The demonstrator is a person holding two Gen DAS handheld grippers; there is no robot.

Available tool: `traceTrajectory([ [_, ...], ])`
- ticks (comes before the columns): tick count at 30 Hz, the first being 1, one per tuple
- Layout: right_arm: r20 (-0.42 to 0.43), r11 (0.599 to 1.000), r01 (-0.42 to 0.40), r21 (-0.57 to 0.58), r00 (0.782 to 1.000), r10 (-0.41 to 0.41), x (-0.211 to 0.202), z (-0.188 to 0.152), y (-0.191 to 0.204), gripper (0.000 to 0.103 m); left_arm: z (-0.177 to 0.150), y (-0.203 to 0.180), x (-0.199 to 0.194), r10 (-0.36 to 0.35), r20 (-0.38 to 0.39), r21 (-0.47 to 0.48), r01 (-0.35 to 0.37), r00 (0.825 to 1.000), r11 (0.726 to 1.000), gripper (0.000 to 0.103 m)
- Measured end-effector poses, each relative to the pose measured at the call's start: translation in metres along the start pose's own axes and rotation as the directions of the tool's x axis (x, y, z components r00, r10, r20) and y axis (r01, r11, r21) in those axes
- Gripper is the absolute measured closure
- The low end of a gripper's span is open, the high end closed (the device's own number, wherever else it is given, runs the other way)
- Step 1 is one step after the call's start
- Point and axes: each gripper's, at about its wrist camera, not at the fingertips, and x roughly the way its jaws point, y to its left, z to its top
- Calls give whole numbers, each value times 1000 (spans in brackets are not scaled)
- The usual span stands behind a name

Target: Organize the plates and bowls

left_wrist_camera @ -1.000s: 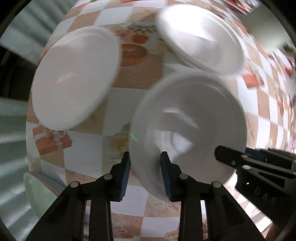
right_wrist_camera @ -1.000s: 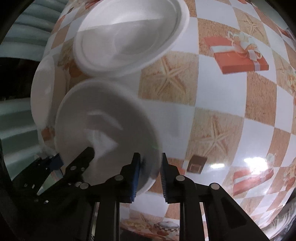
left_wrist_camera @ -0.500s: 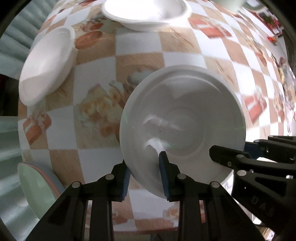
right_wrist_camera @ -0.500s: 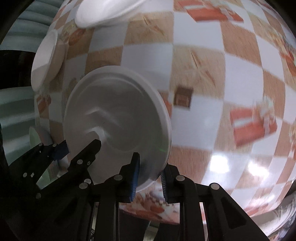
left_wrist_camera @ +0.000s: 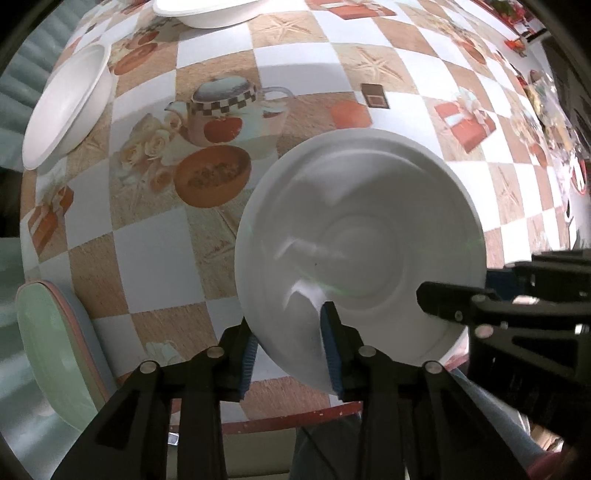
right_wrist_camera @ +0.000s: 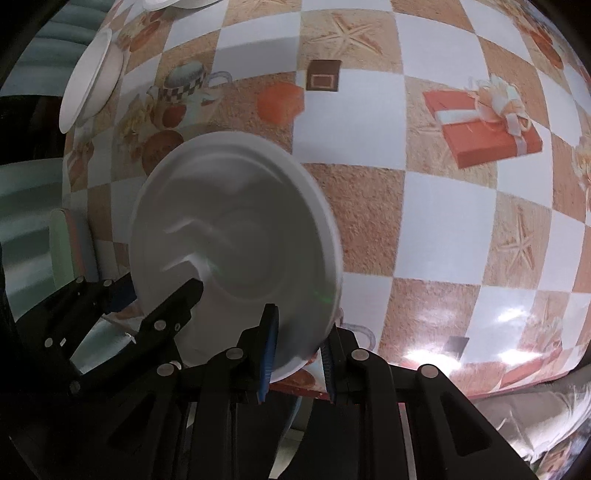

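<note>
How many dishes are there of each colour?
White bowls: 3 (held bowl, left bowl, top bowl)
Pastel plate stack: 1, green on top; I cannot count the plates in it
Total: 4

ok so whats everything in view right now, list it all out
held bowl: 1, white, over the near table edge, both grippers on its rim
other bowls: 2, white, one at the table's left edge, one at the far edge
stacked plates: a few, green on top, pink and blue edges below, near left corner
tablecloth: 1, orange and white checks with printed teapot, gifts, starfish, over the table
left gripper: 1, black with blue pads, jaws just widened, rim between them
right gripper: 1, black with blue pads, clamped on the rim
</note>
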Motion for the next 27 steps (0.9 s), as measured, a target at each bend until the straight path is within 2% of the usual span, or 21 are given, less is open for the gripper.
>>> traceTrajectory([
  [1,6,1000,1,1,1000,-1,0,-2,-2,79,-2,0,-2,2,12,2,-2,1000,1000,54],
  [2,12,1000,0,3,1000,0,-2,-3,-3,78,-12,5,-4,2,26,1,-2,1000,1000,41],
  [3,20,1000,-1,9,1000,1,-5,-4,-8,67,-14,6,-7,-2,45,-4,2,999,1000,32],
  [4,29,1000,1,18,1000,-1,-6,-7,-7,42,-17,9,-13,-11,77,-12,12,997,1000,30],
  [6,60,999,-3,41,998,0,-14,-7,-13,22,-20,18,-22,-25,109,-21,28,994,999,24],
  [10,114,995,-15,95,994,4,-34,-5,-32,22,-25,37,-36,-35,149,-51,43,988,998,22],
  [12,128,993,-13,118,992,-2,-40,-6,-39,22,-5,45,-53,-39,151,-61,49,988,997,22],
  [17,165,989,1,151,986,-26,-67,23,-49,22,15,66,-83,-27,182,-98,46,983,994,22],
  [23,203,990,23,139,978,-51,-87,60,-43,22,49,89,-114,28,237,-148,8,971,989,21],
  [27,219,992,32,120,974,-58,-98,85,-42,22,76,92,-120,70,260,-153,-30,963,988,21],
])
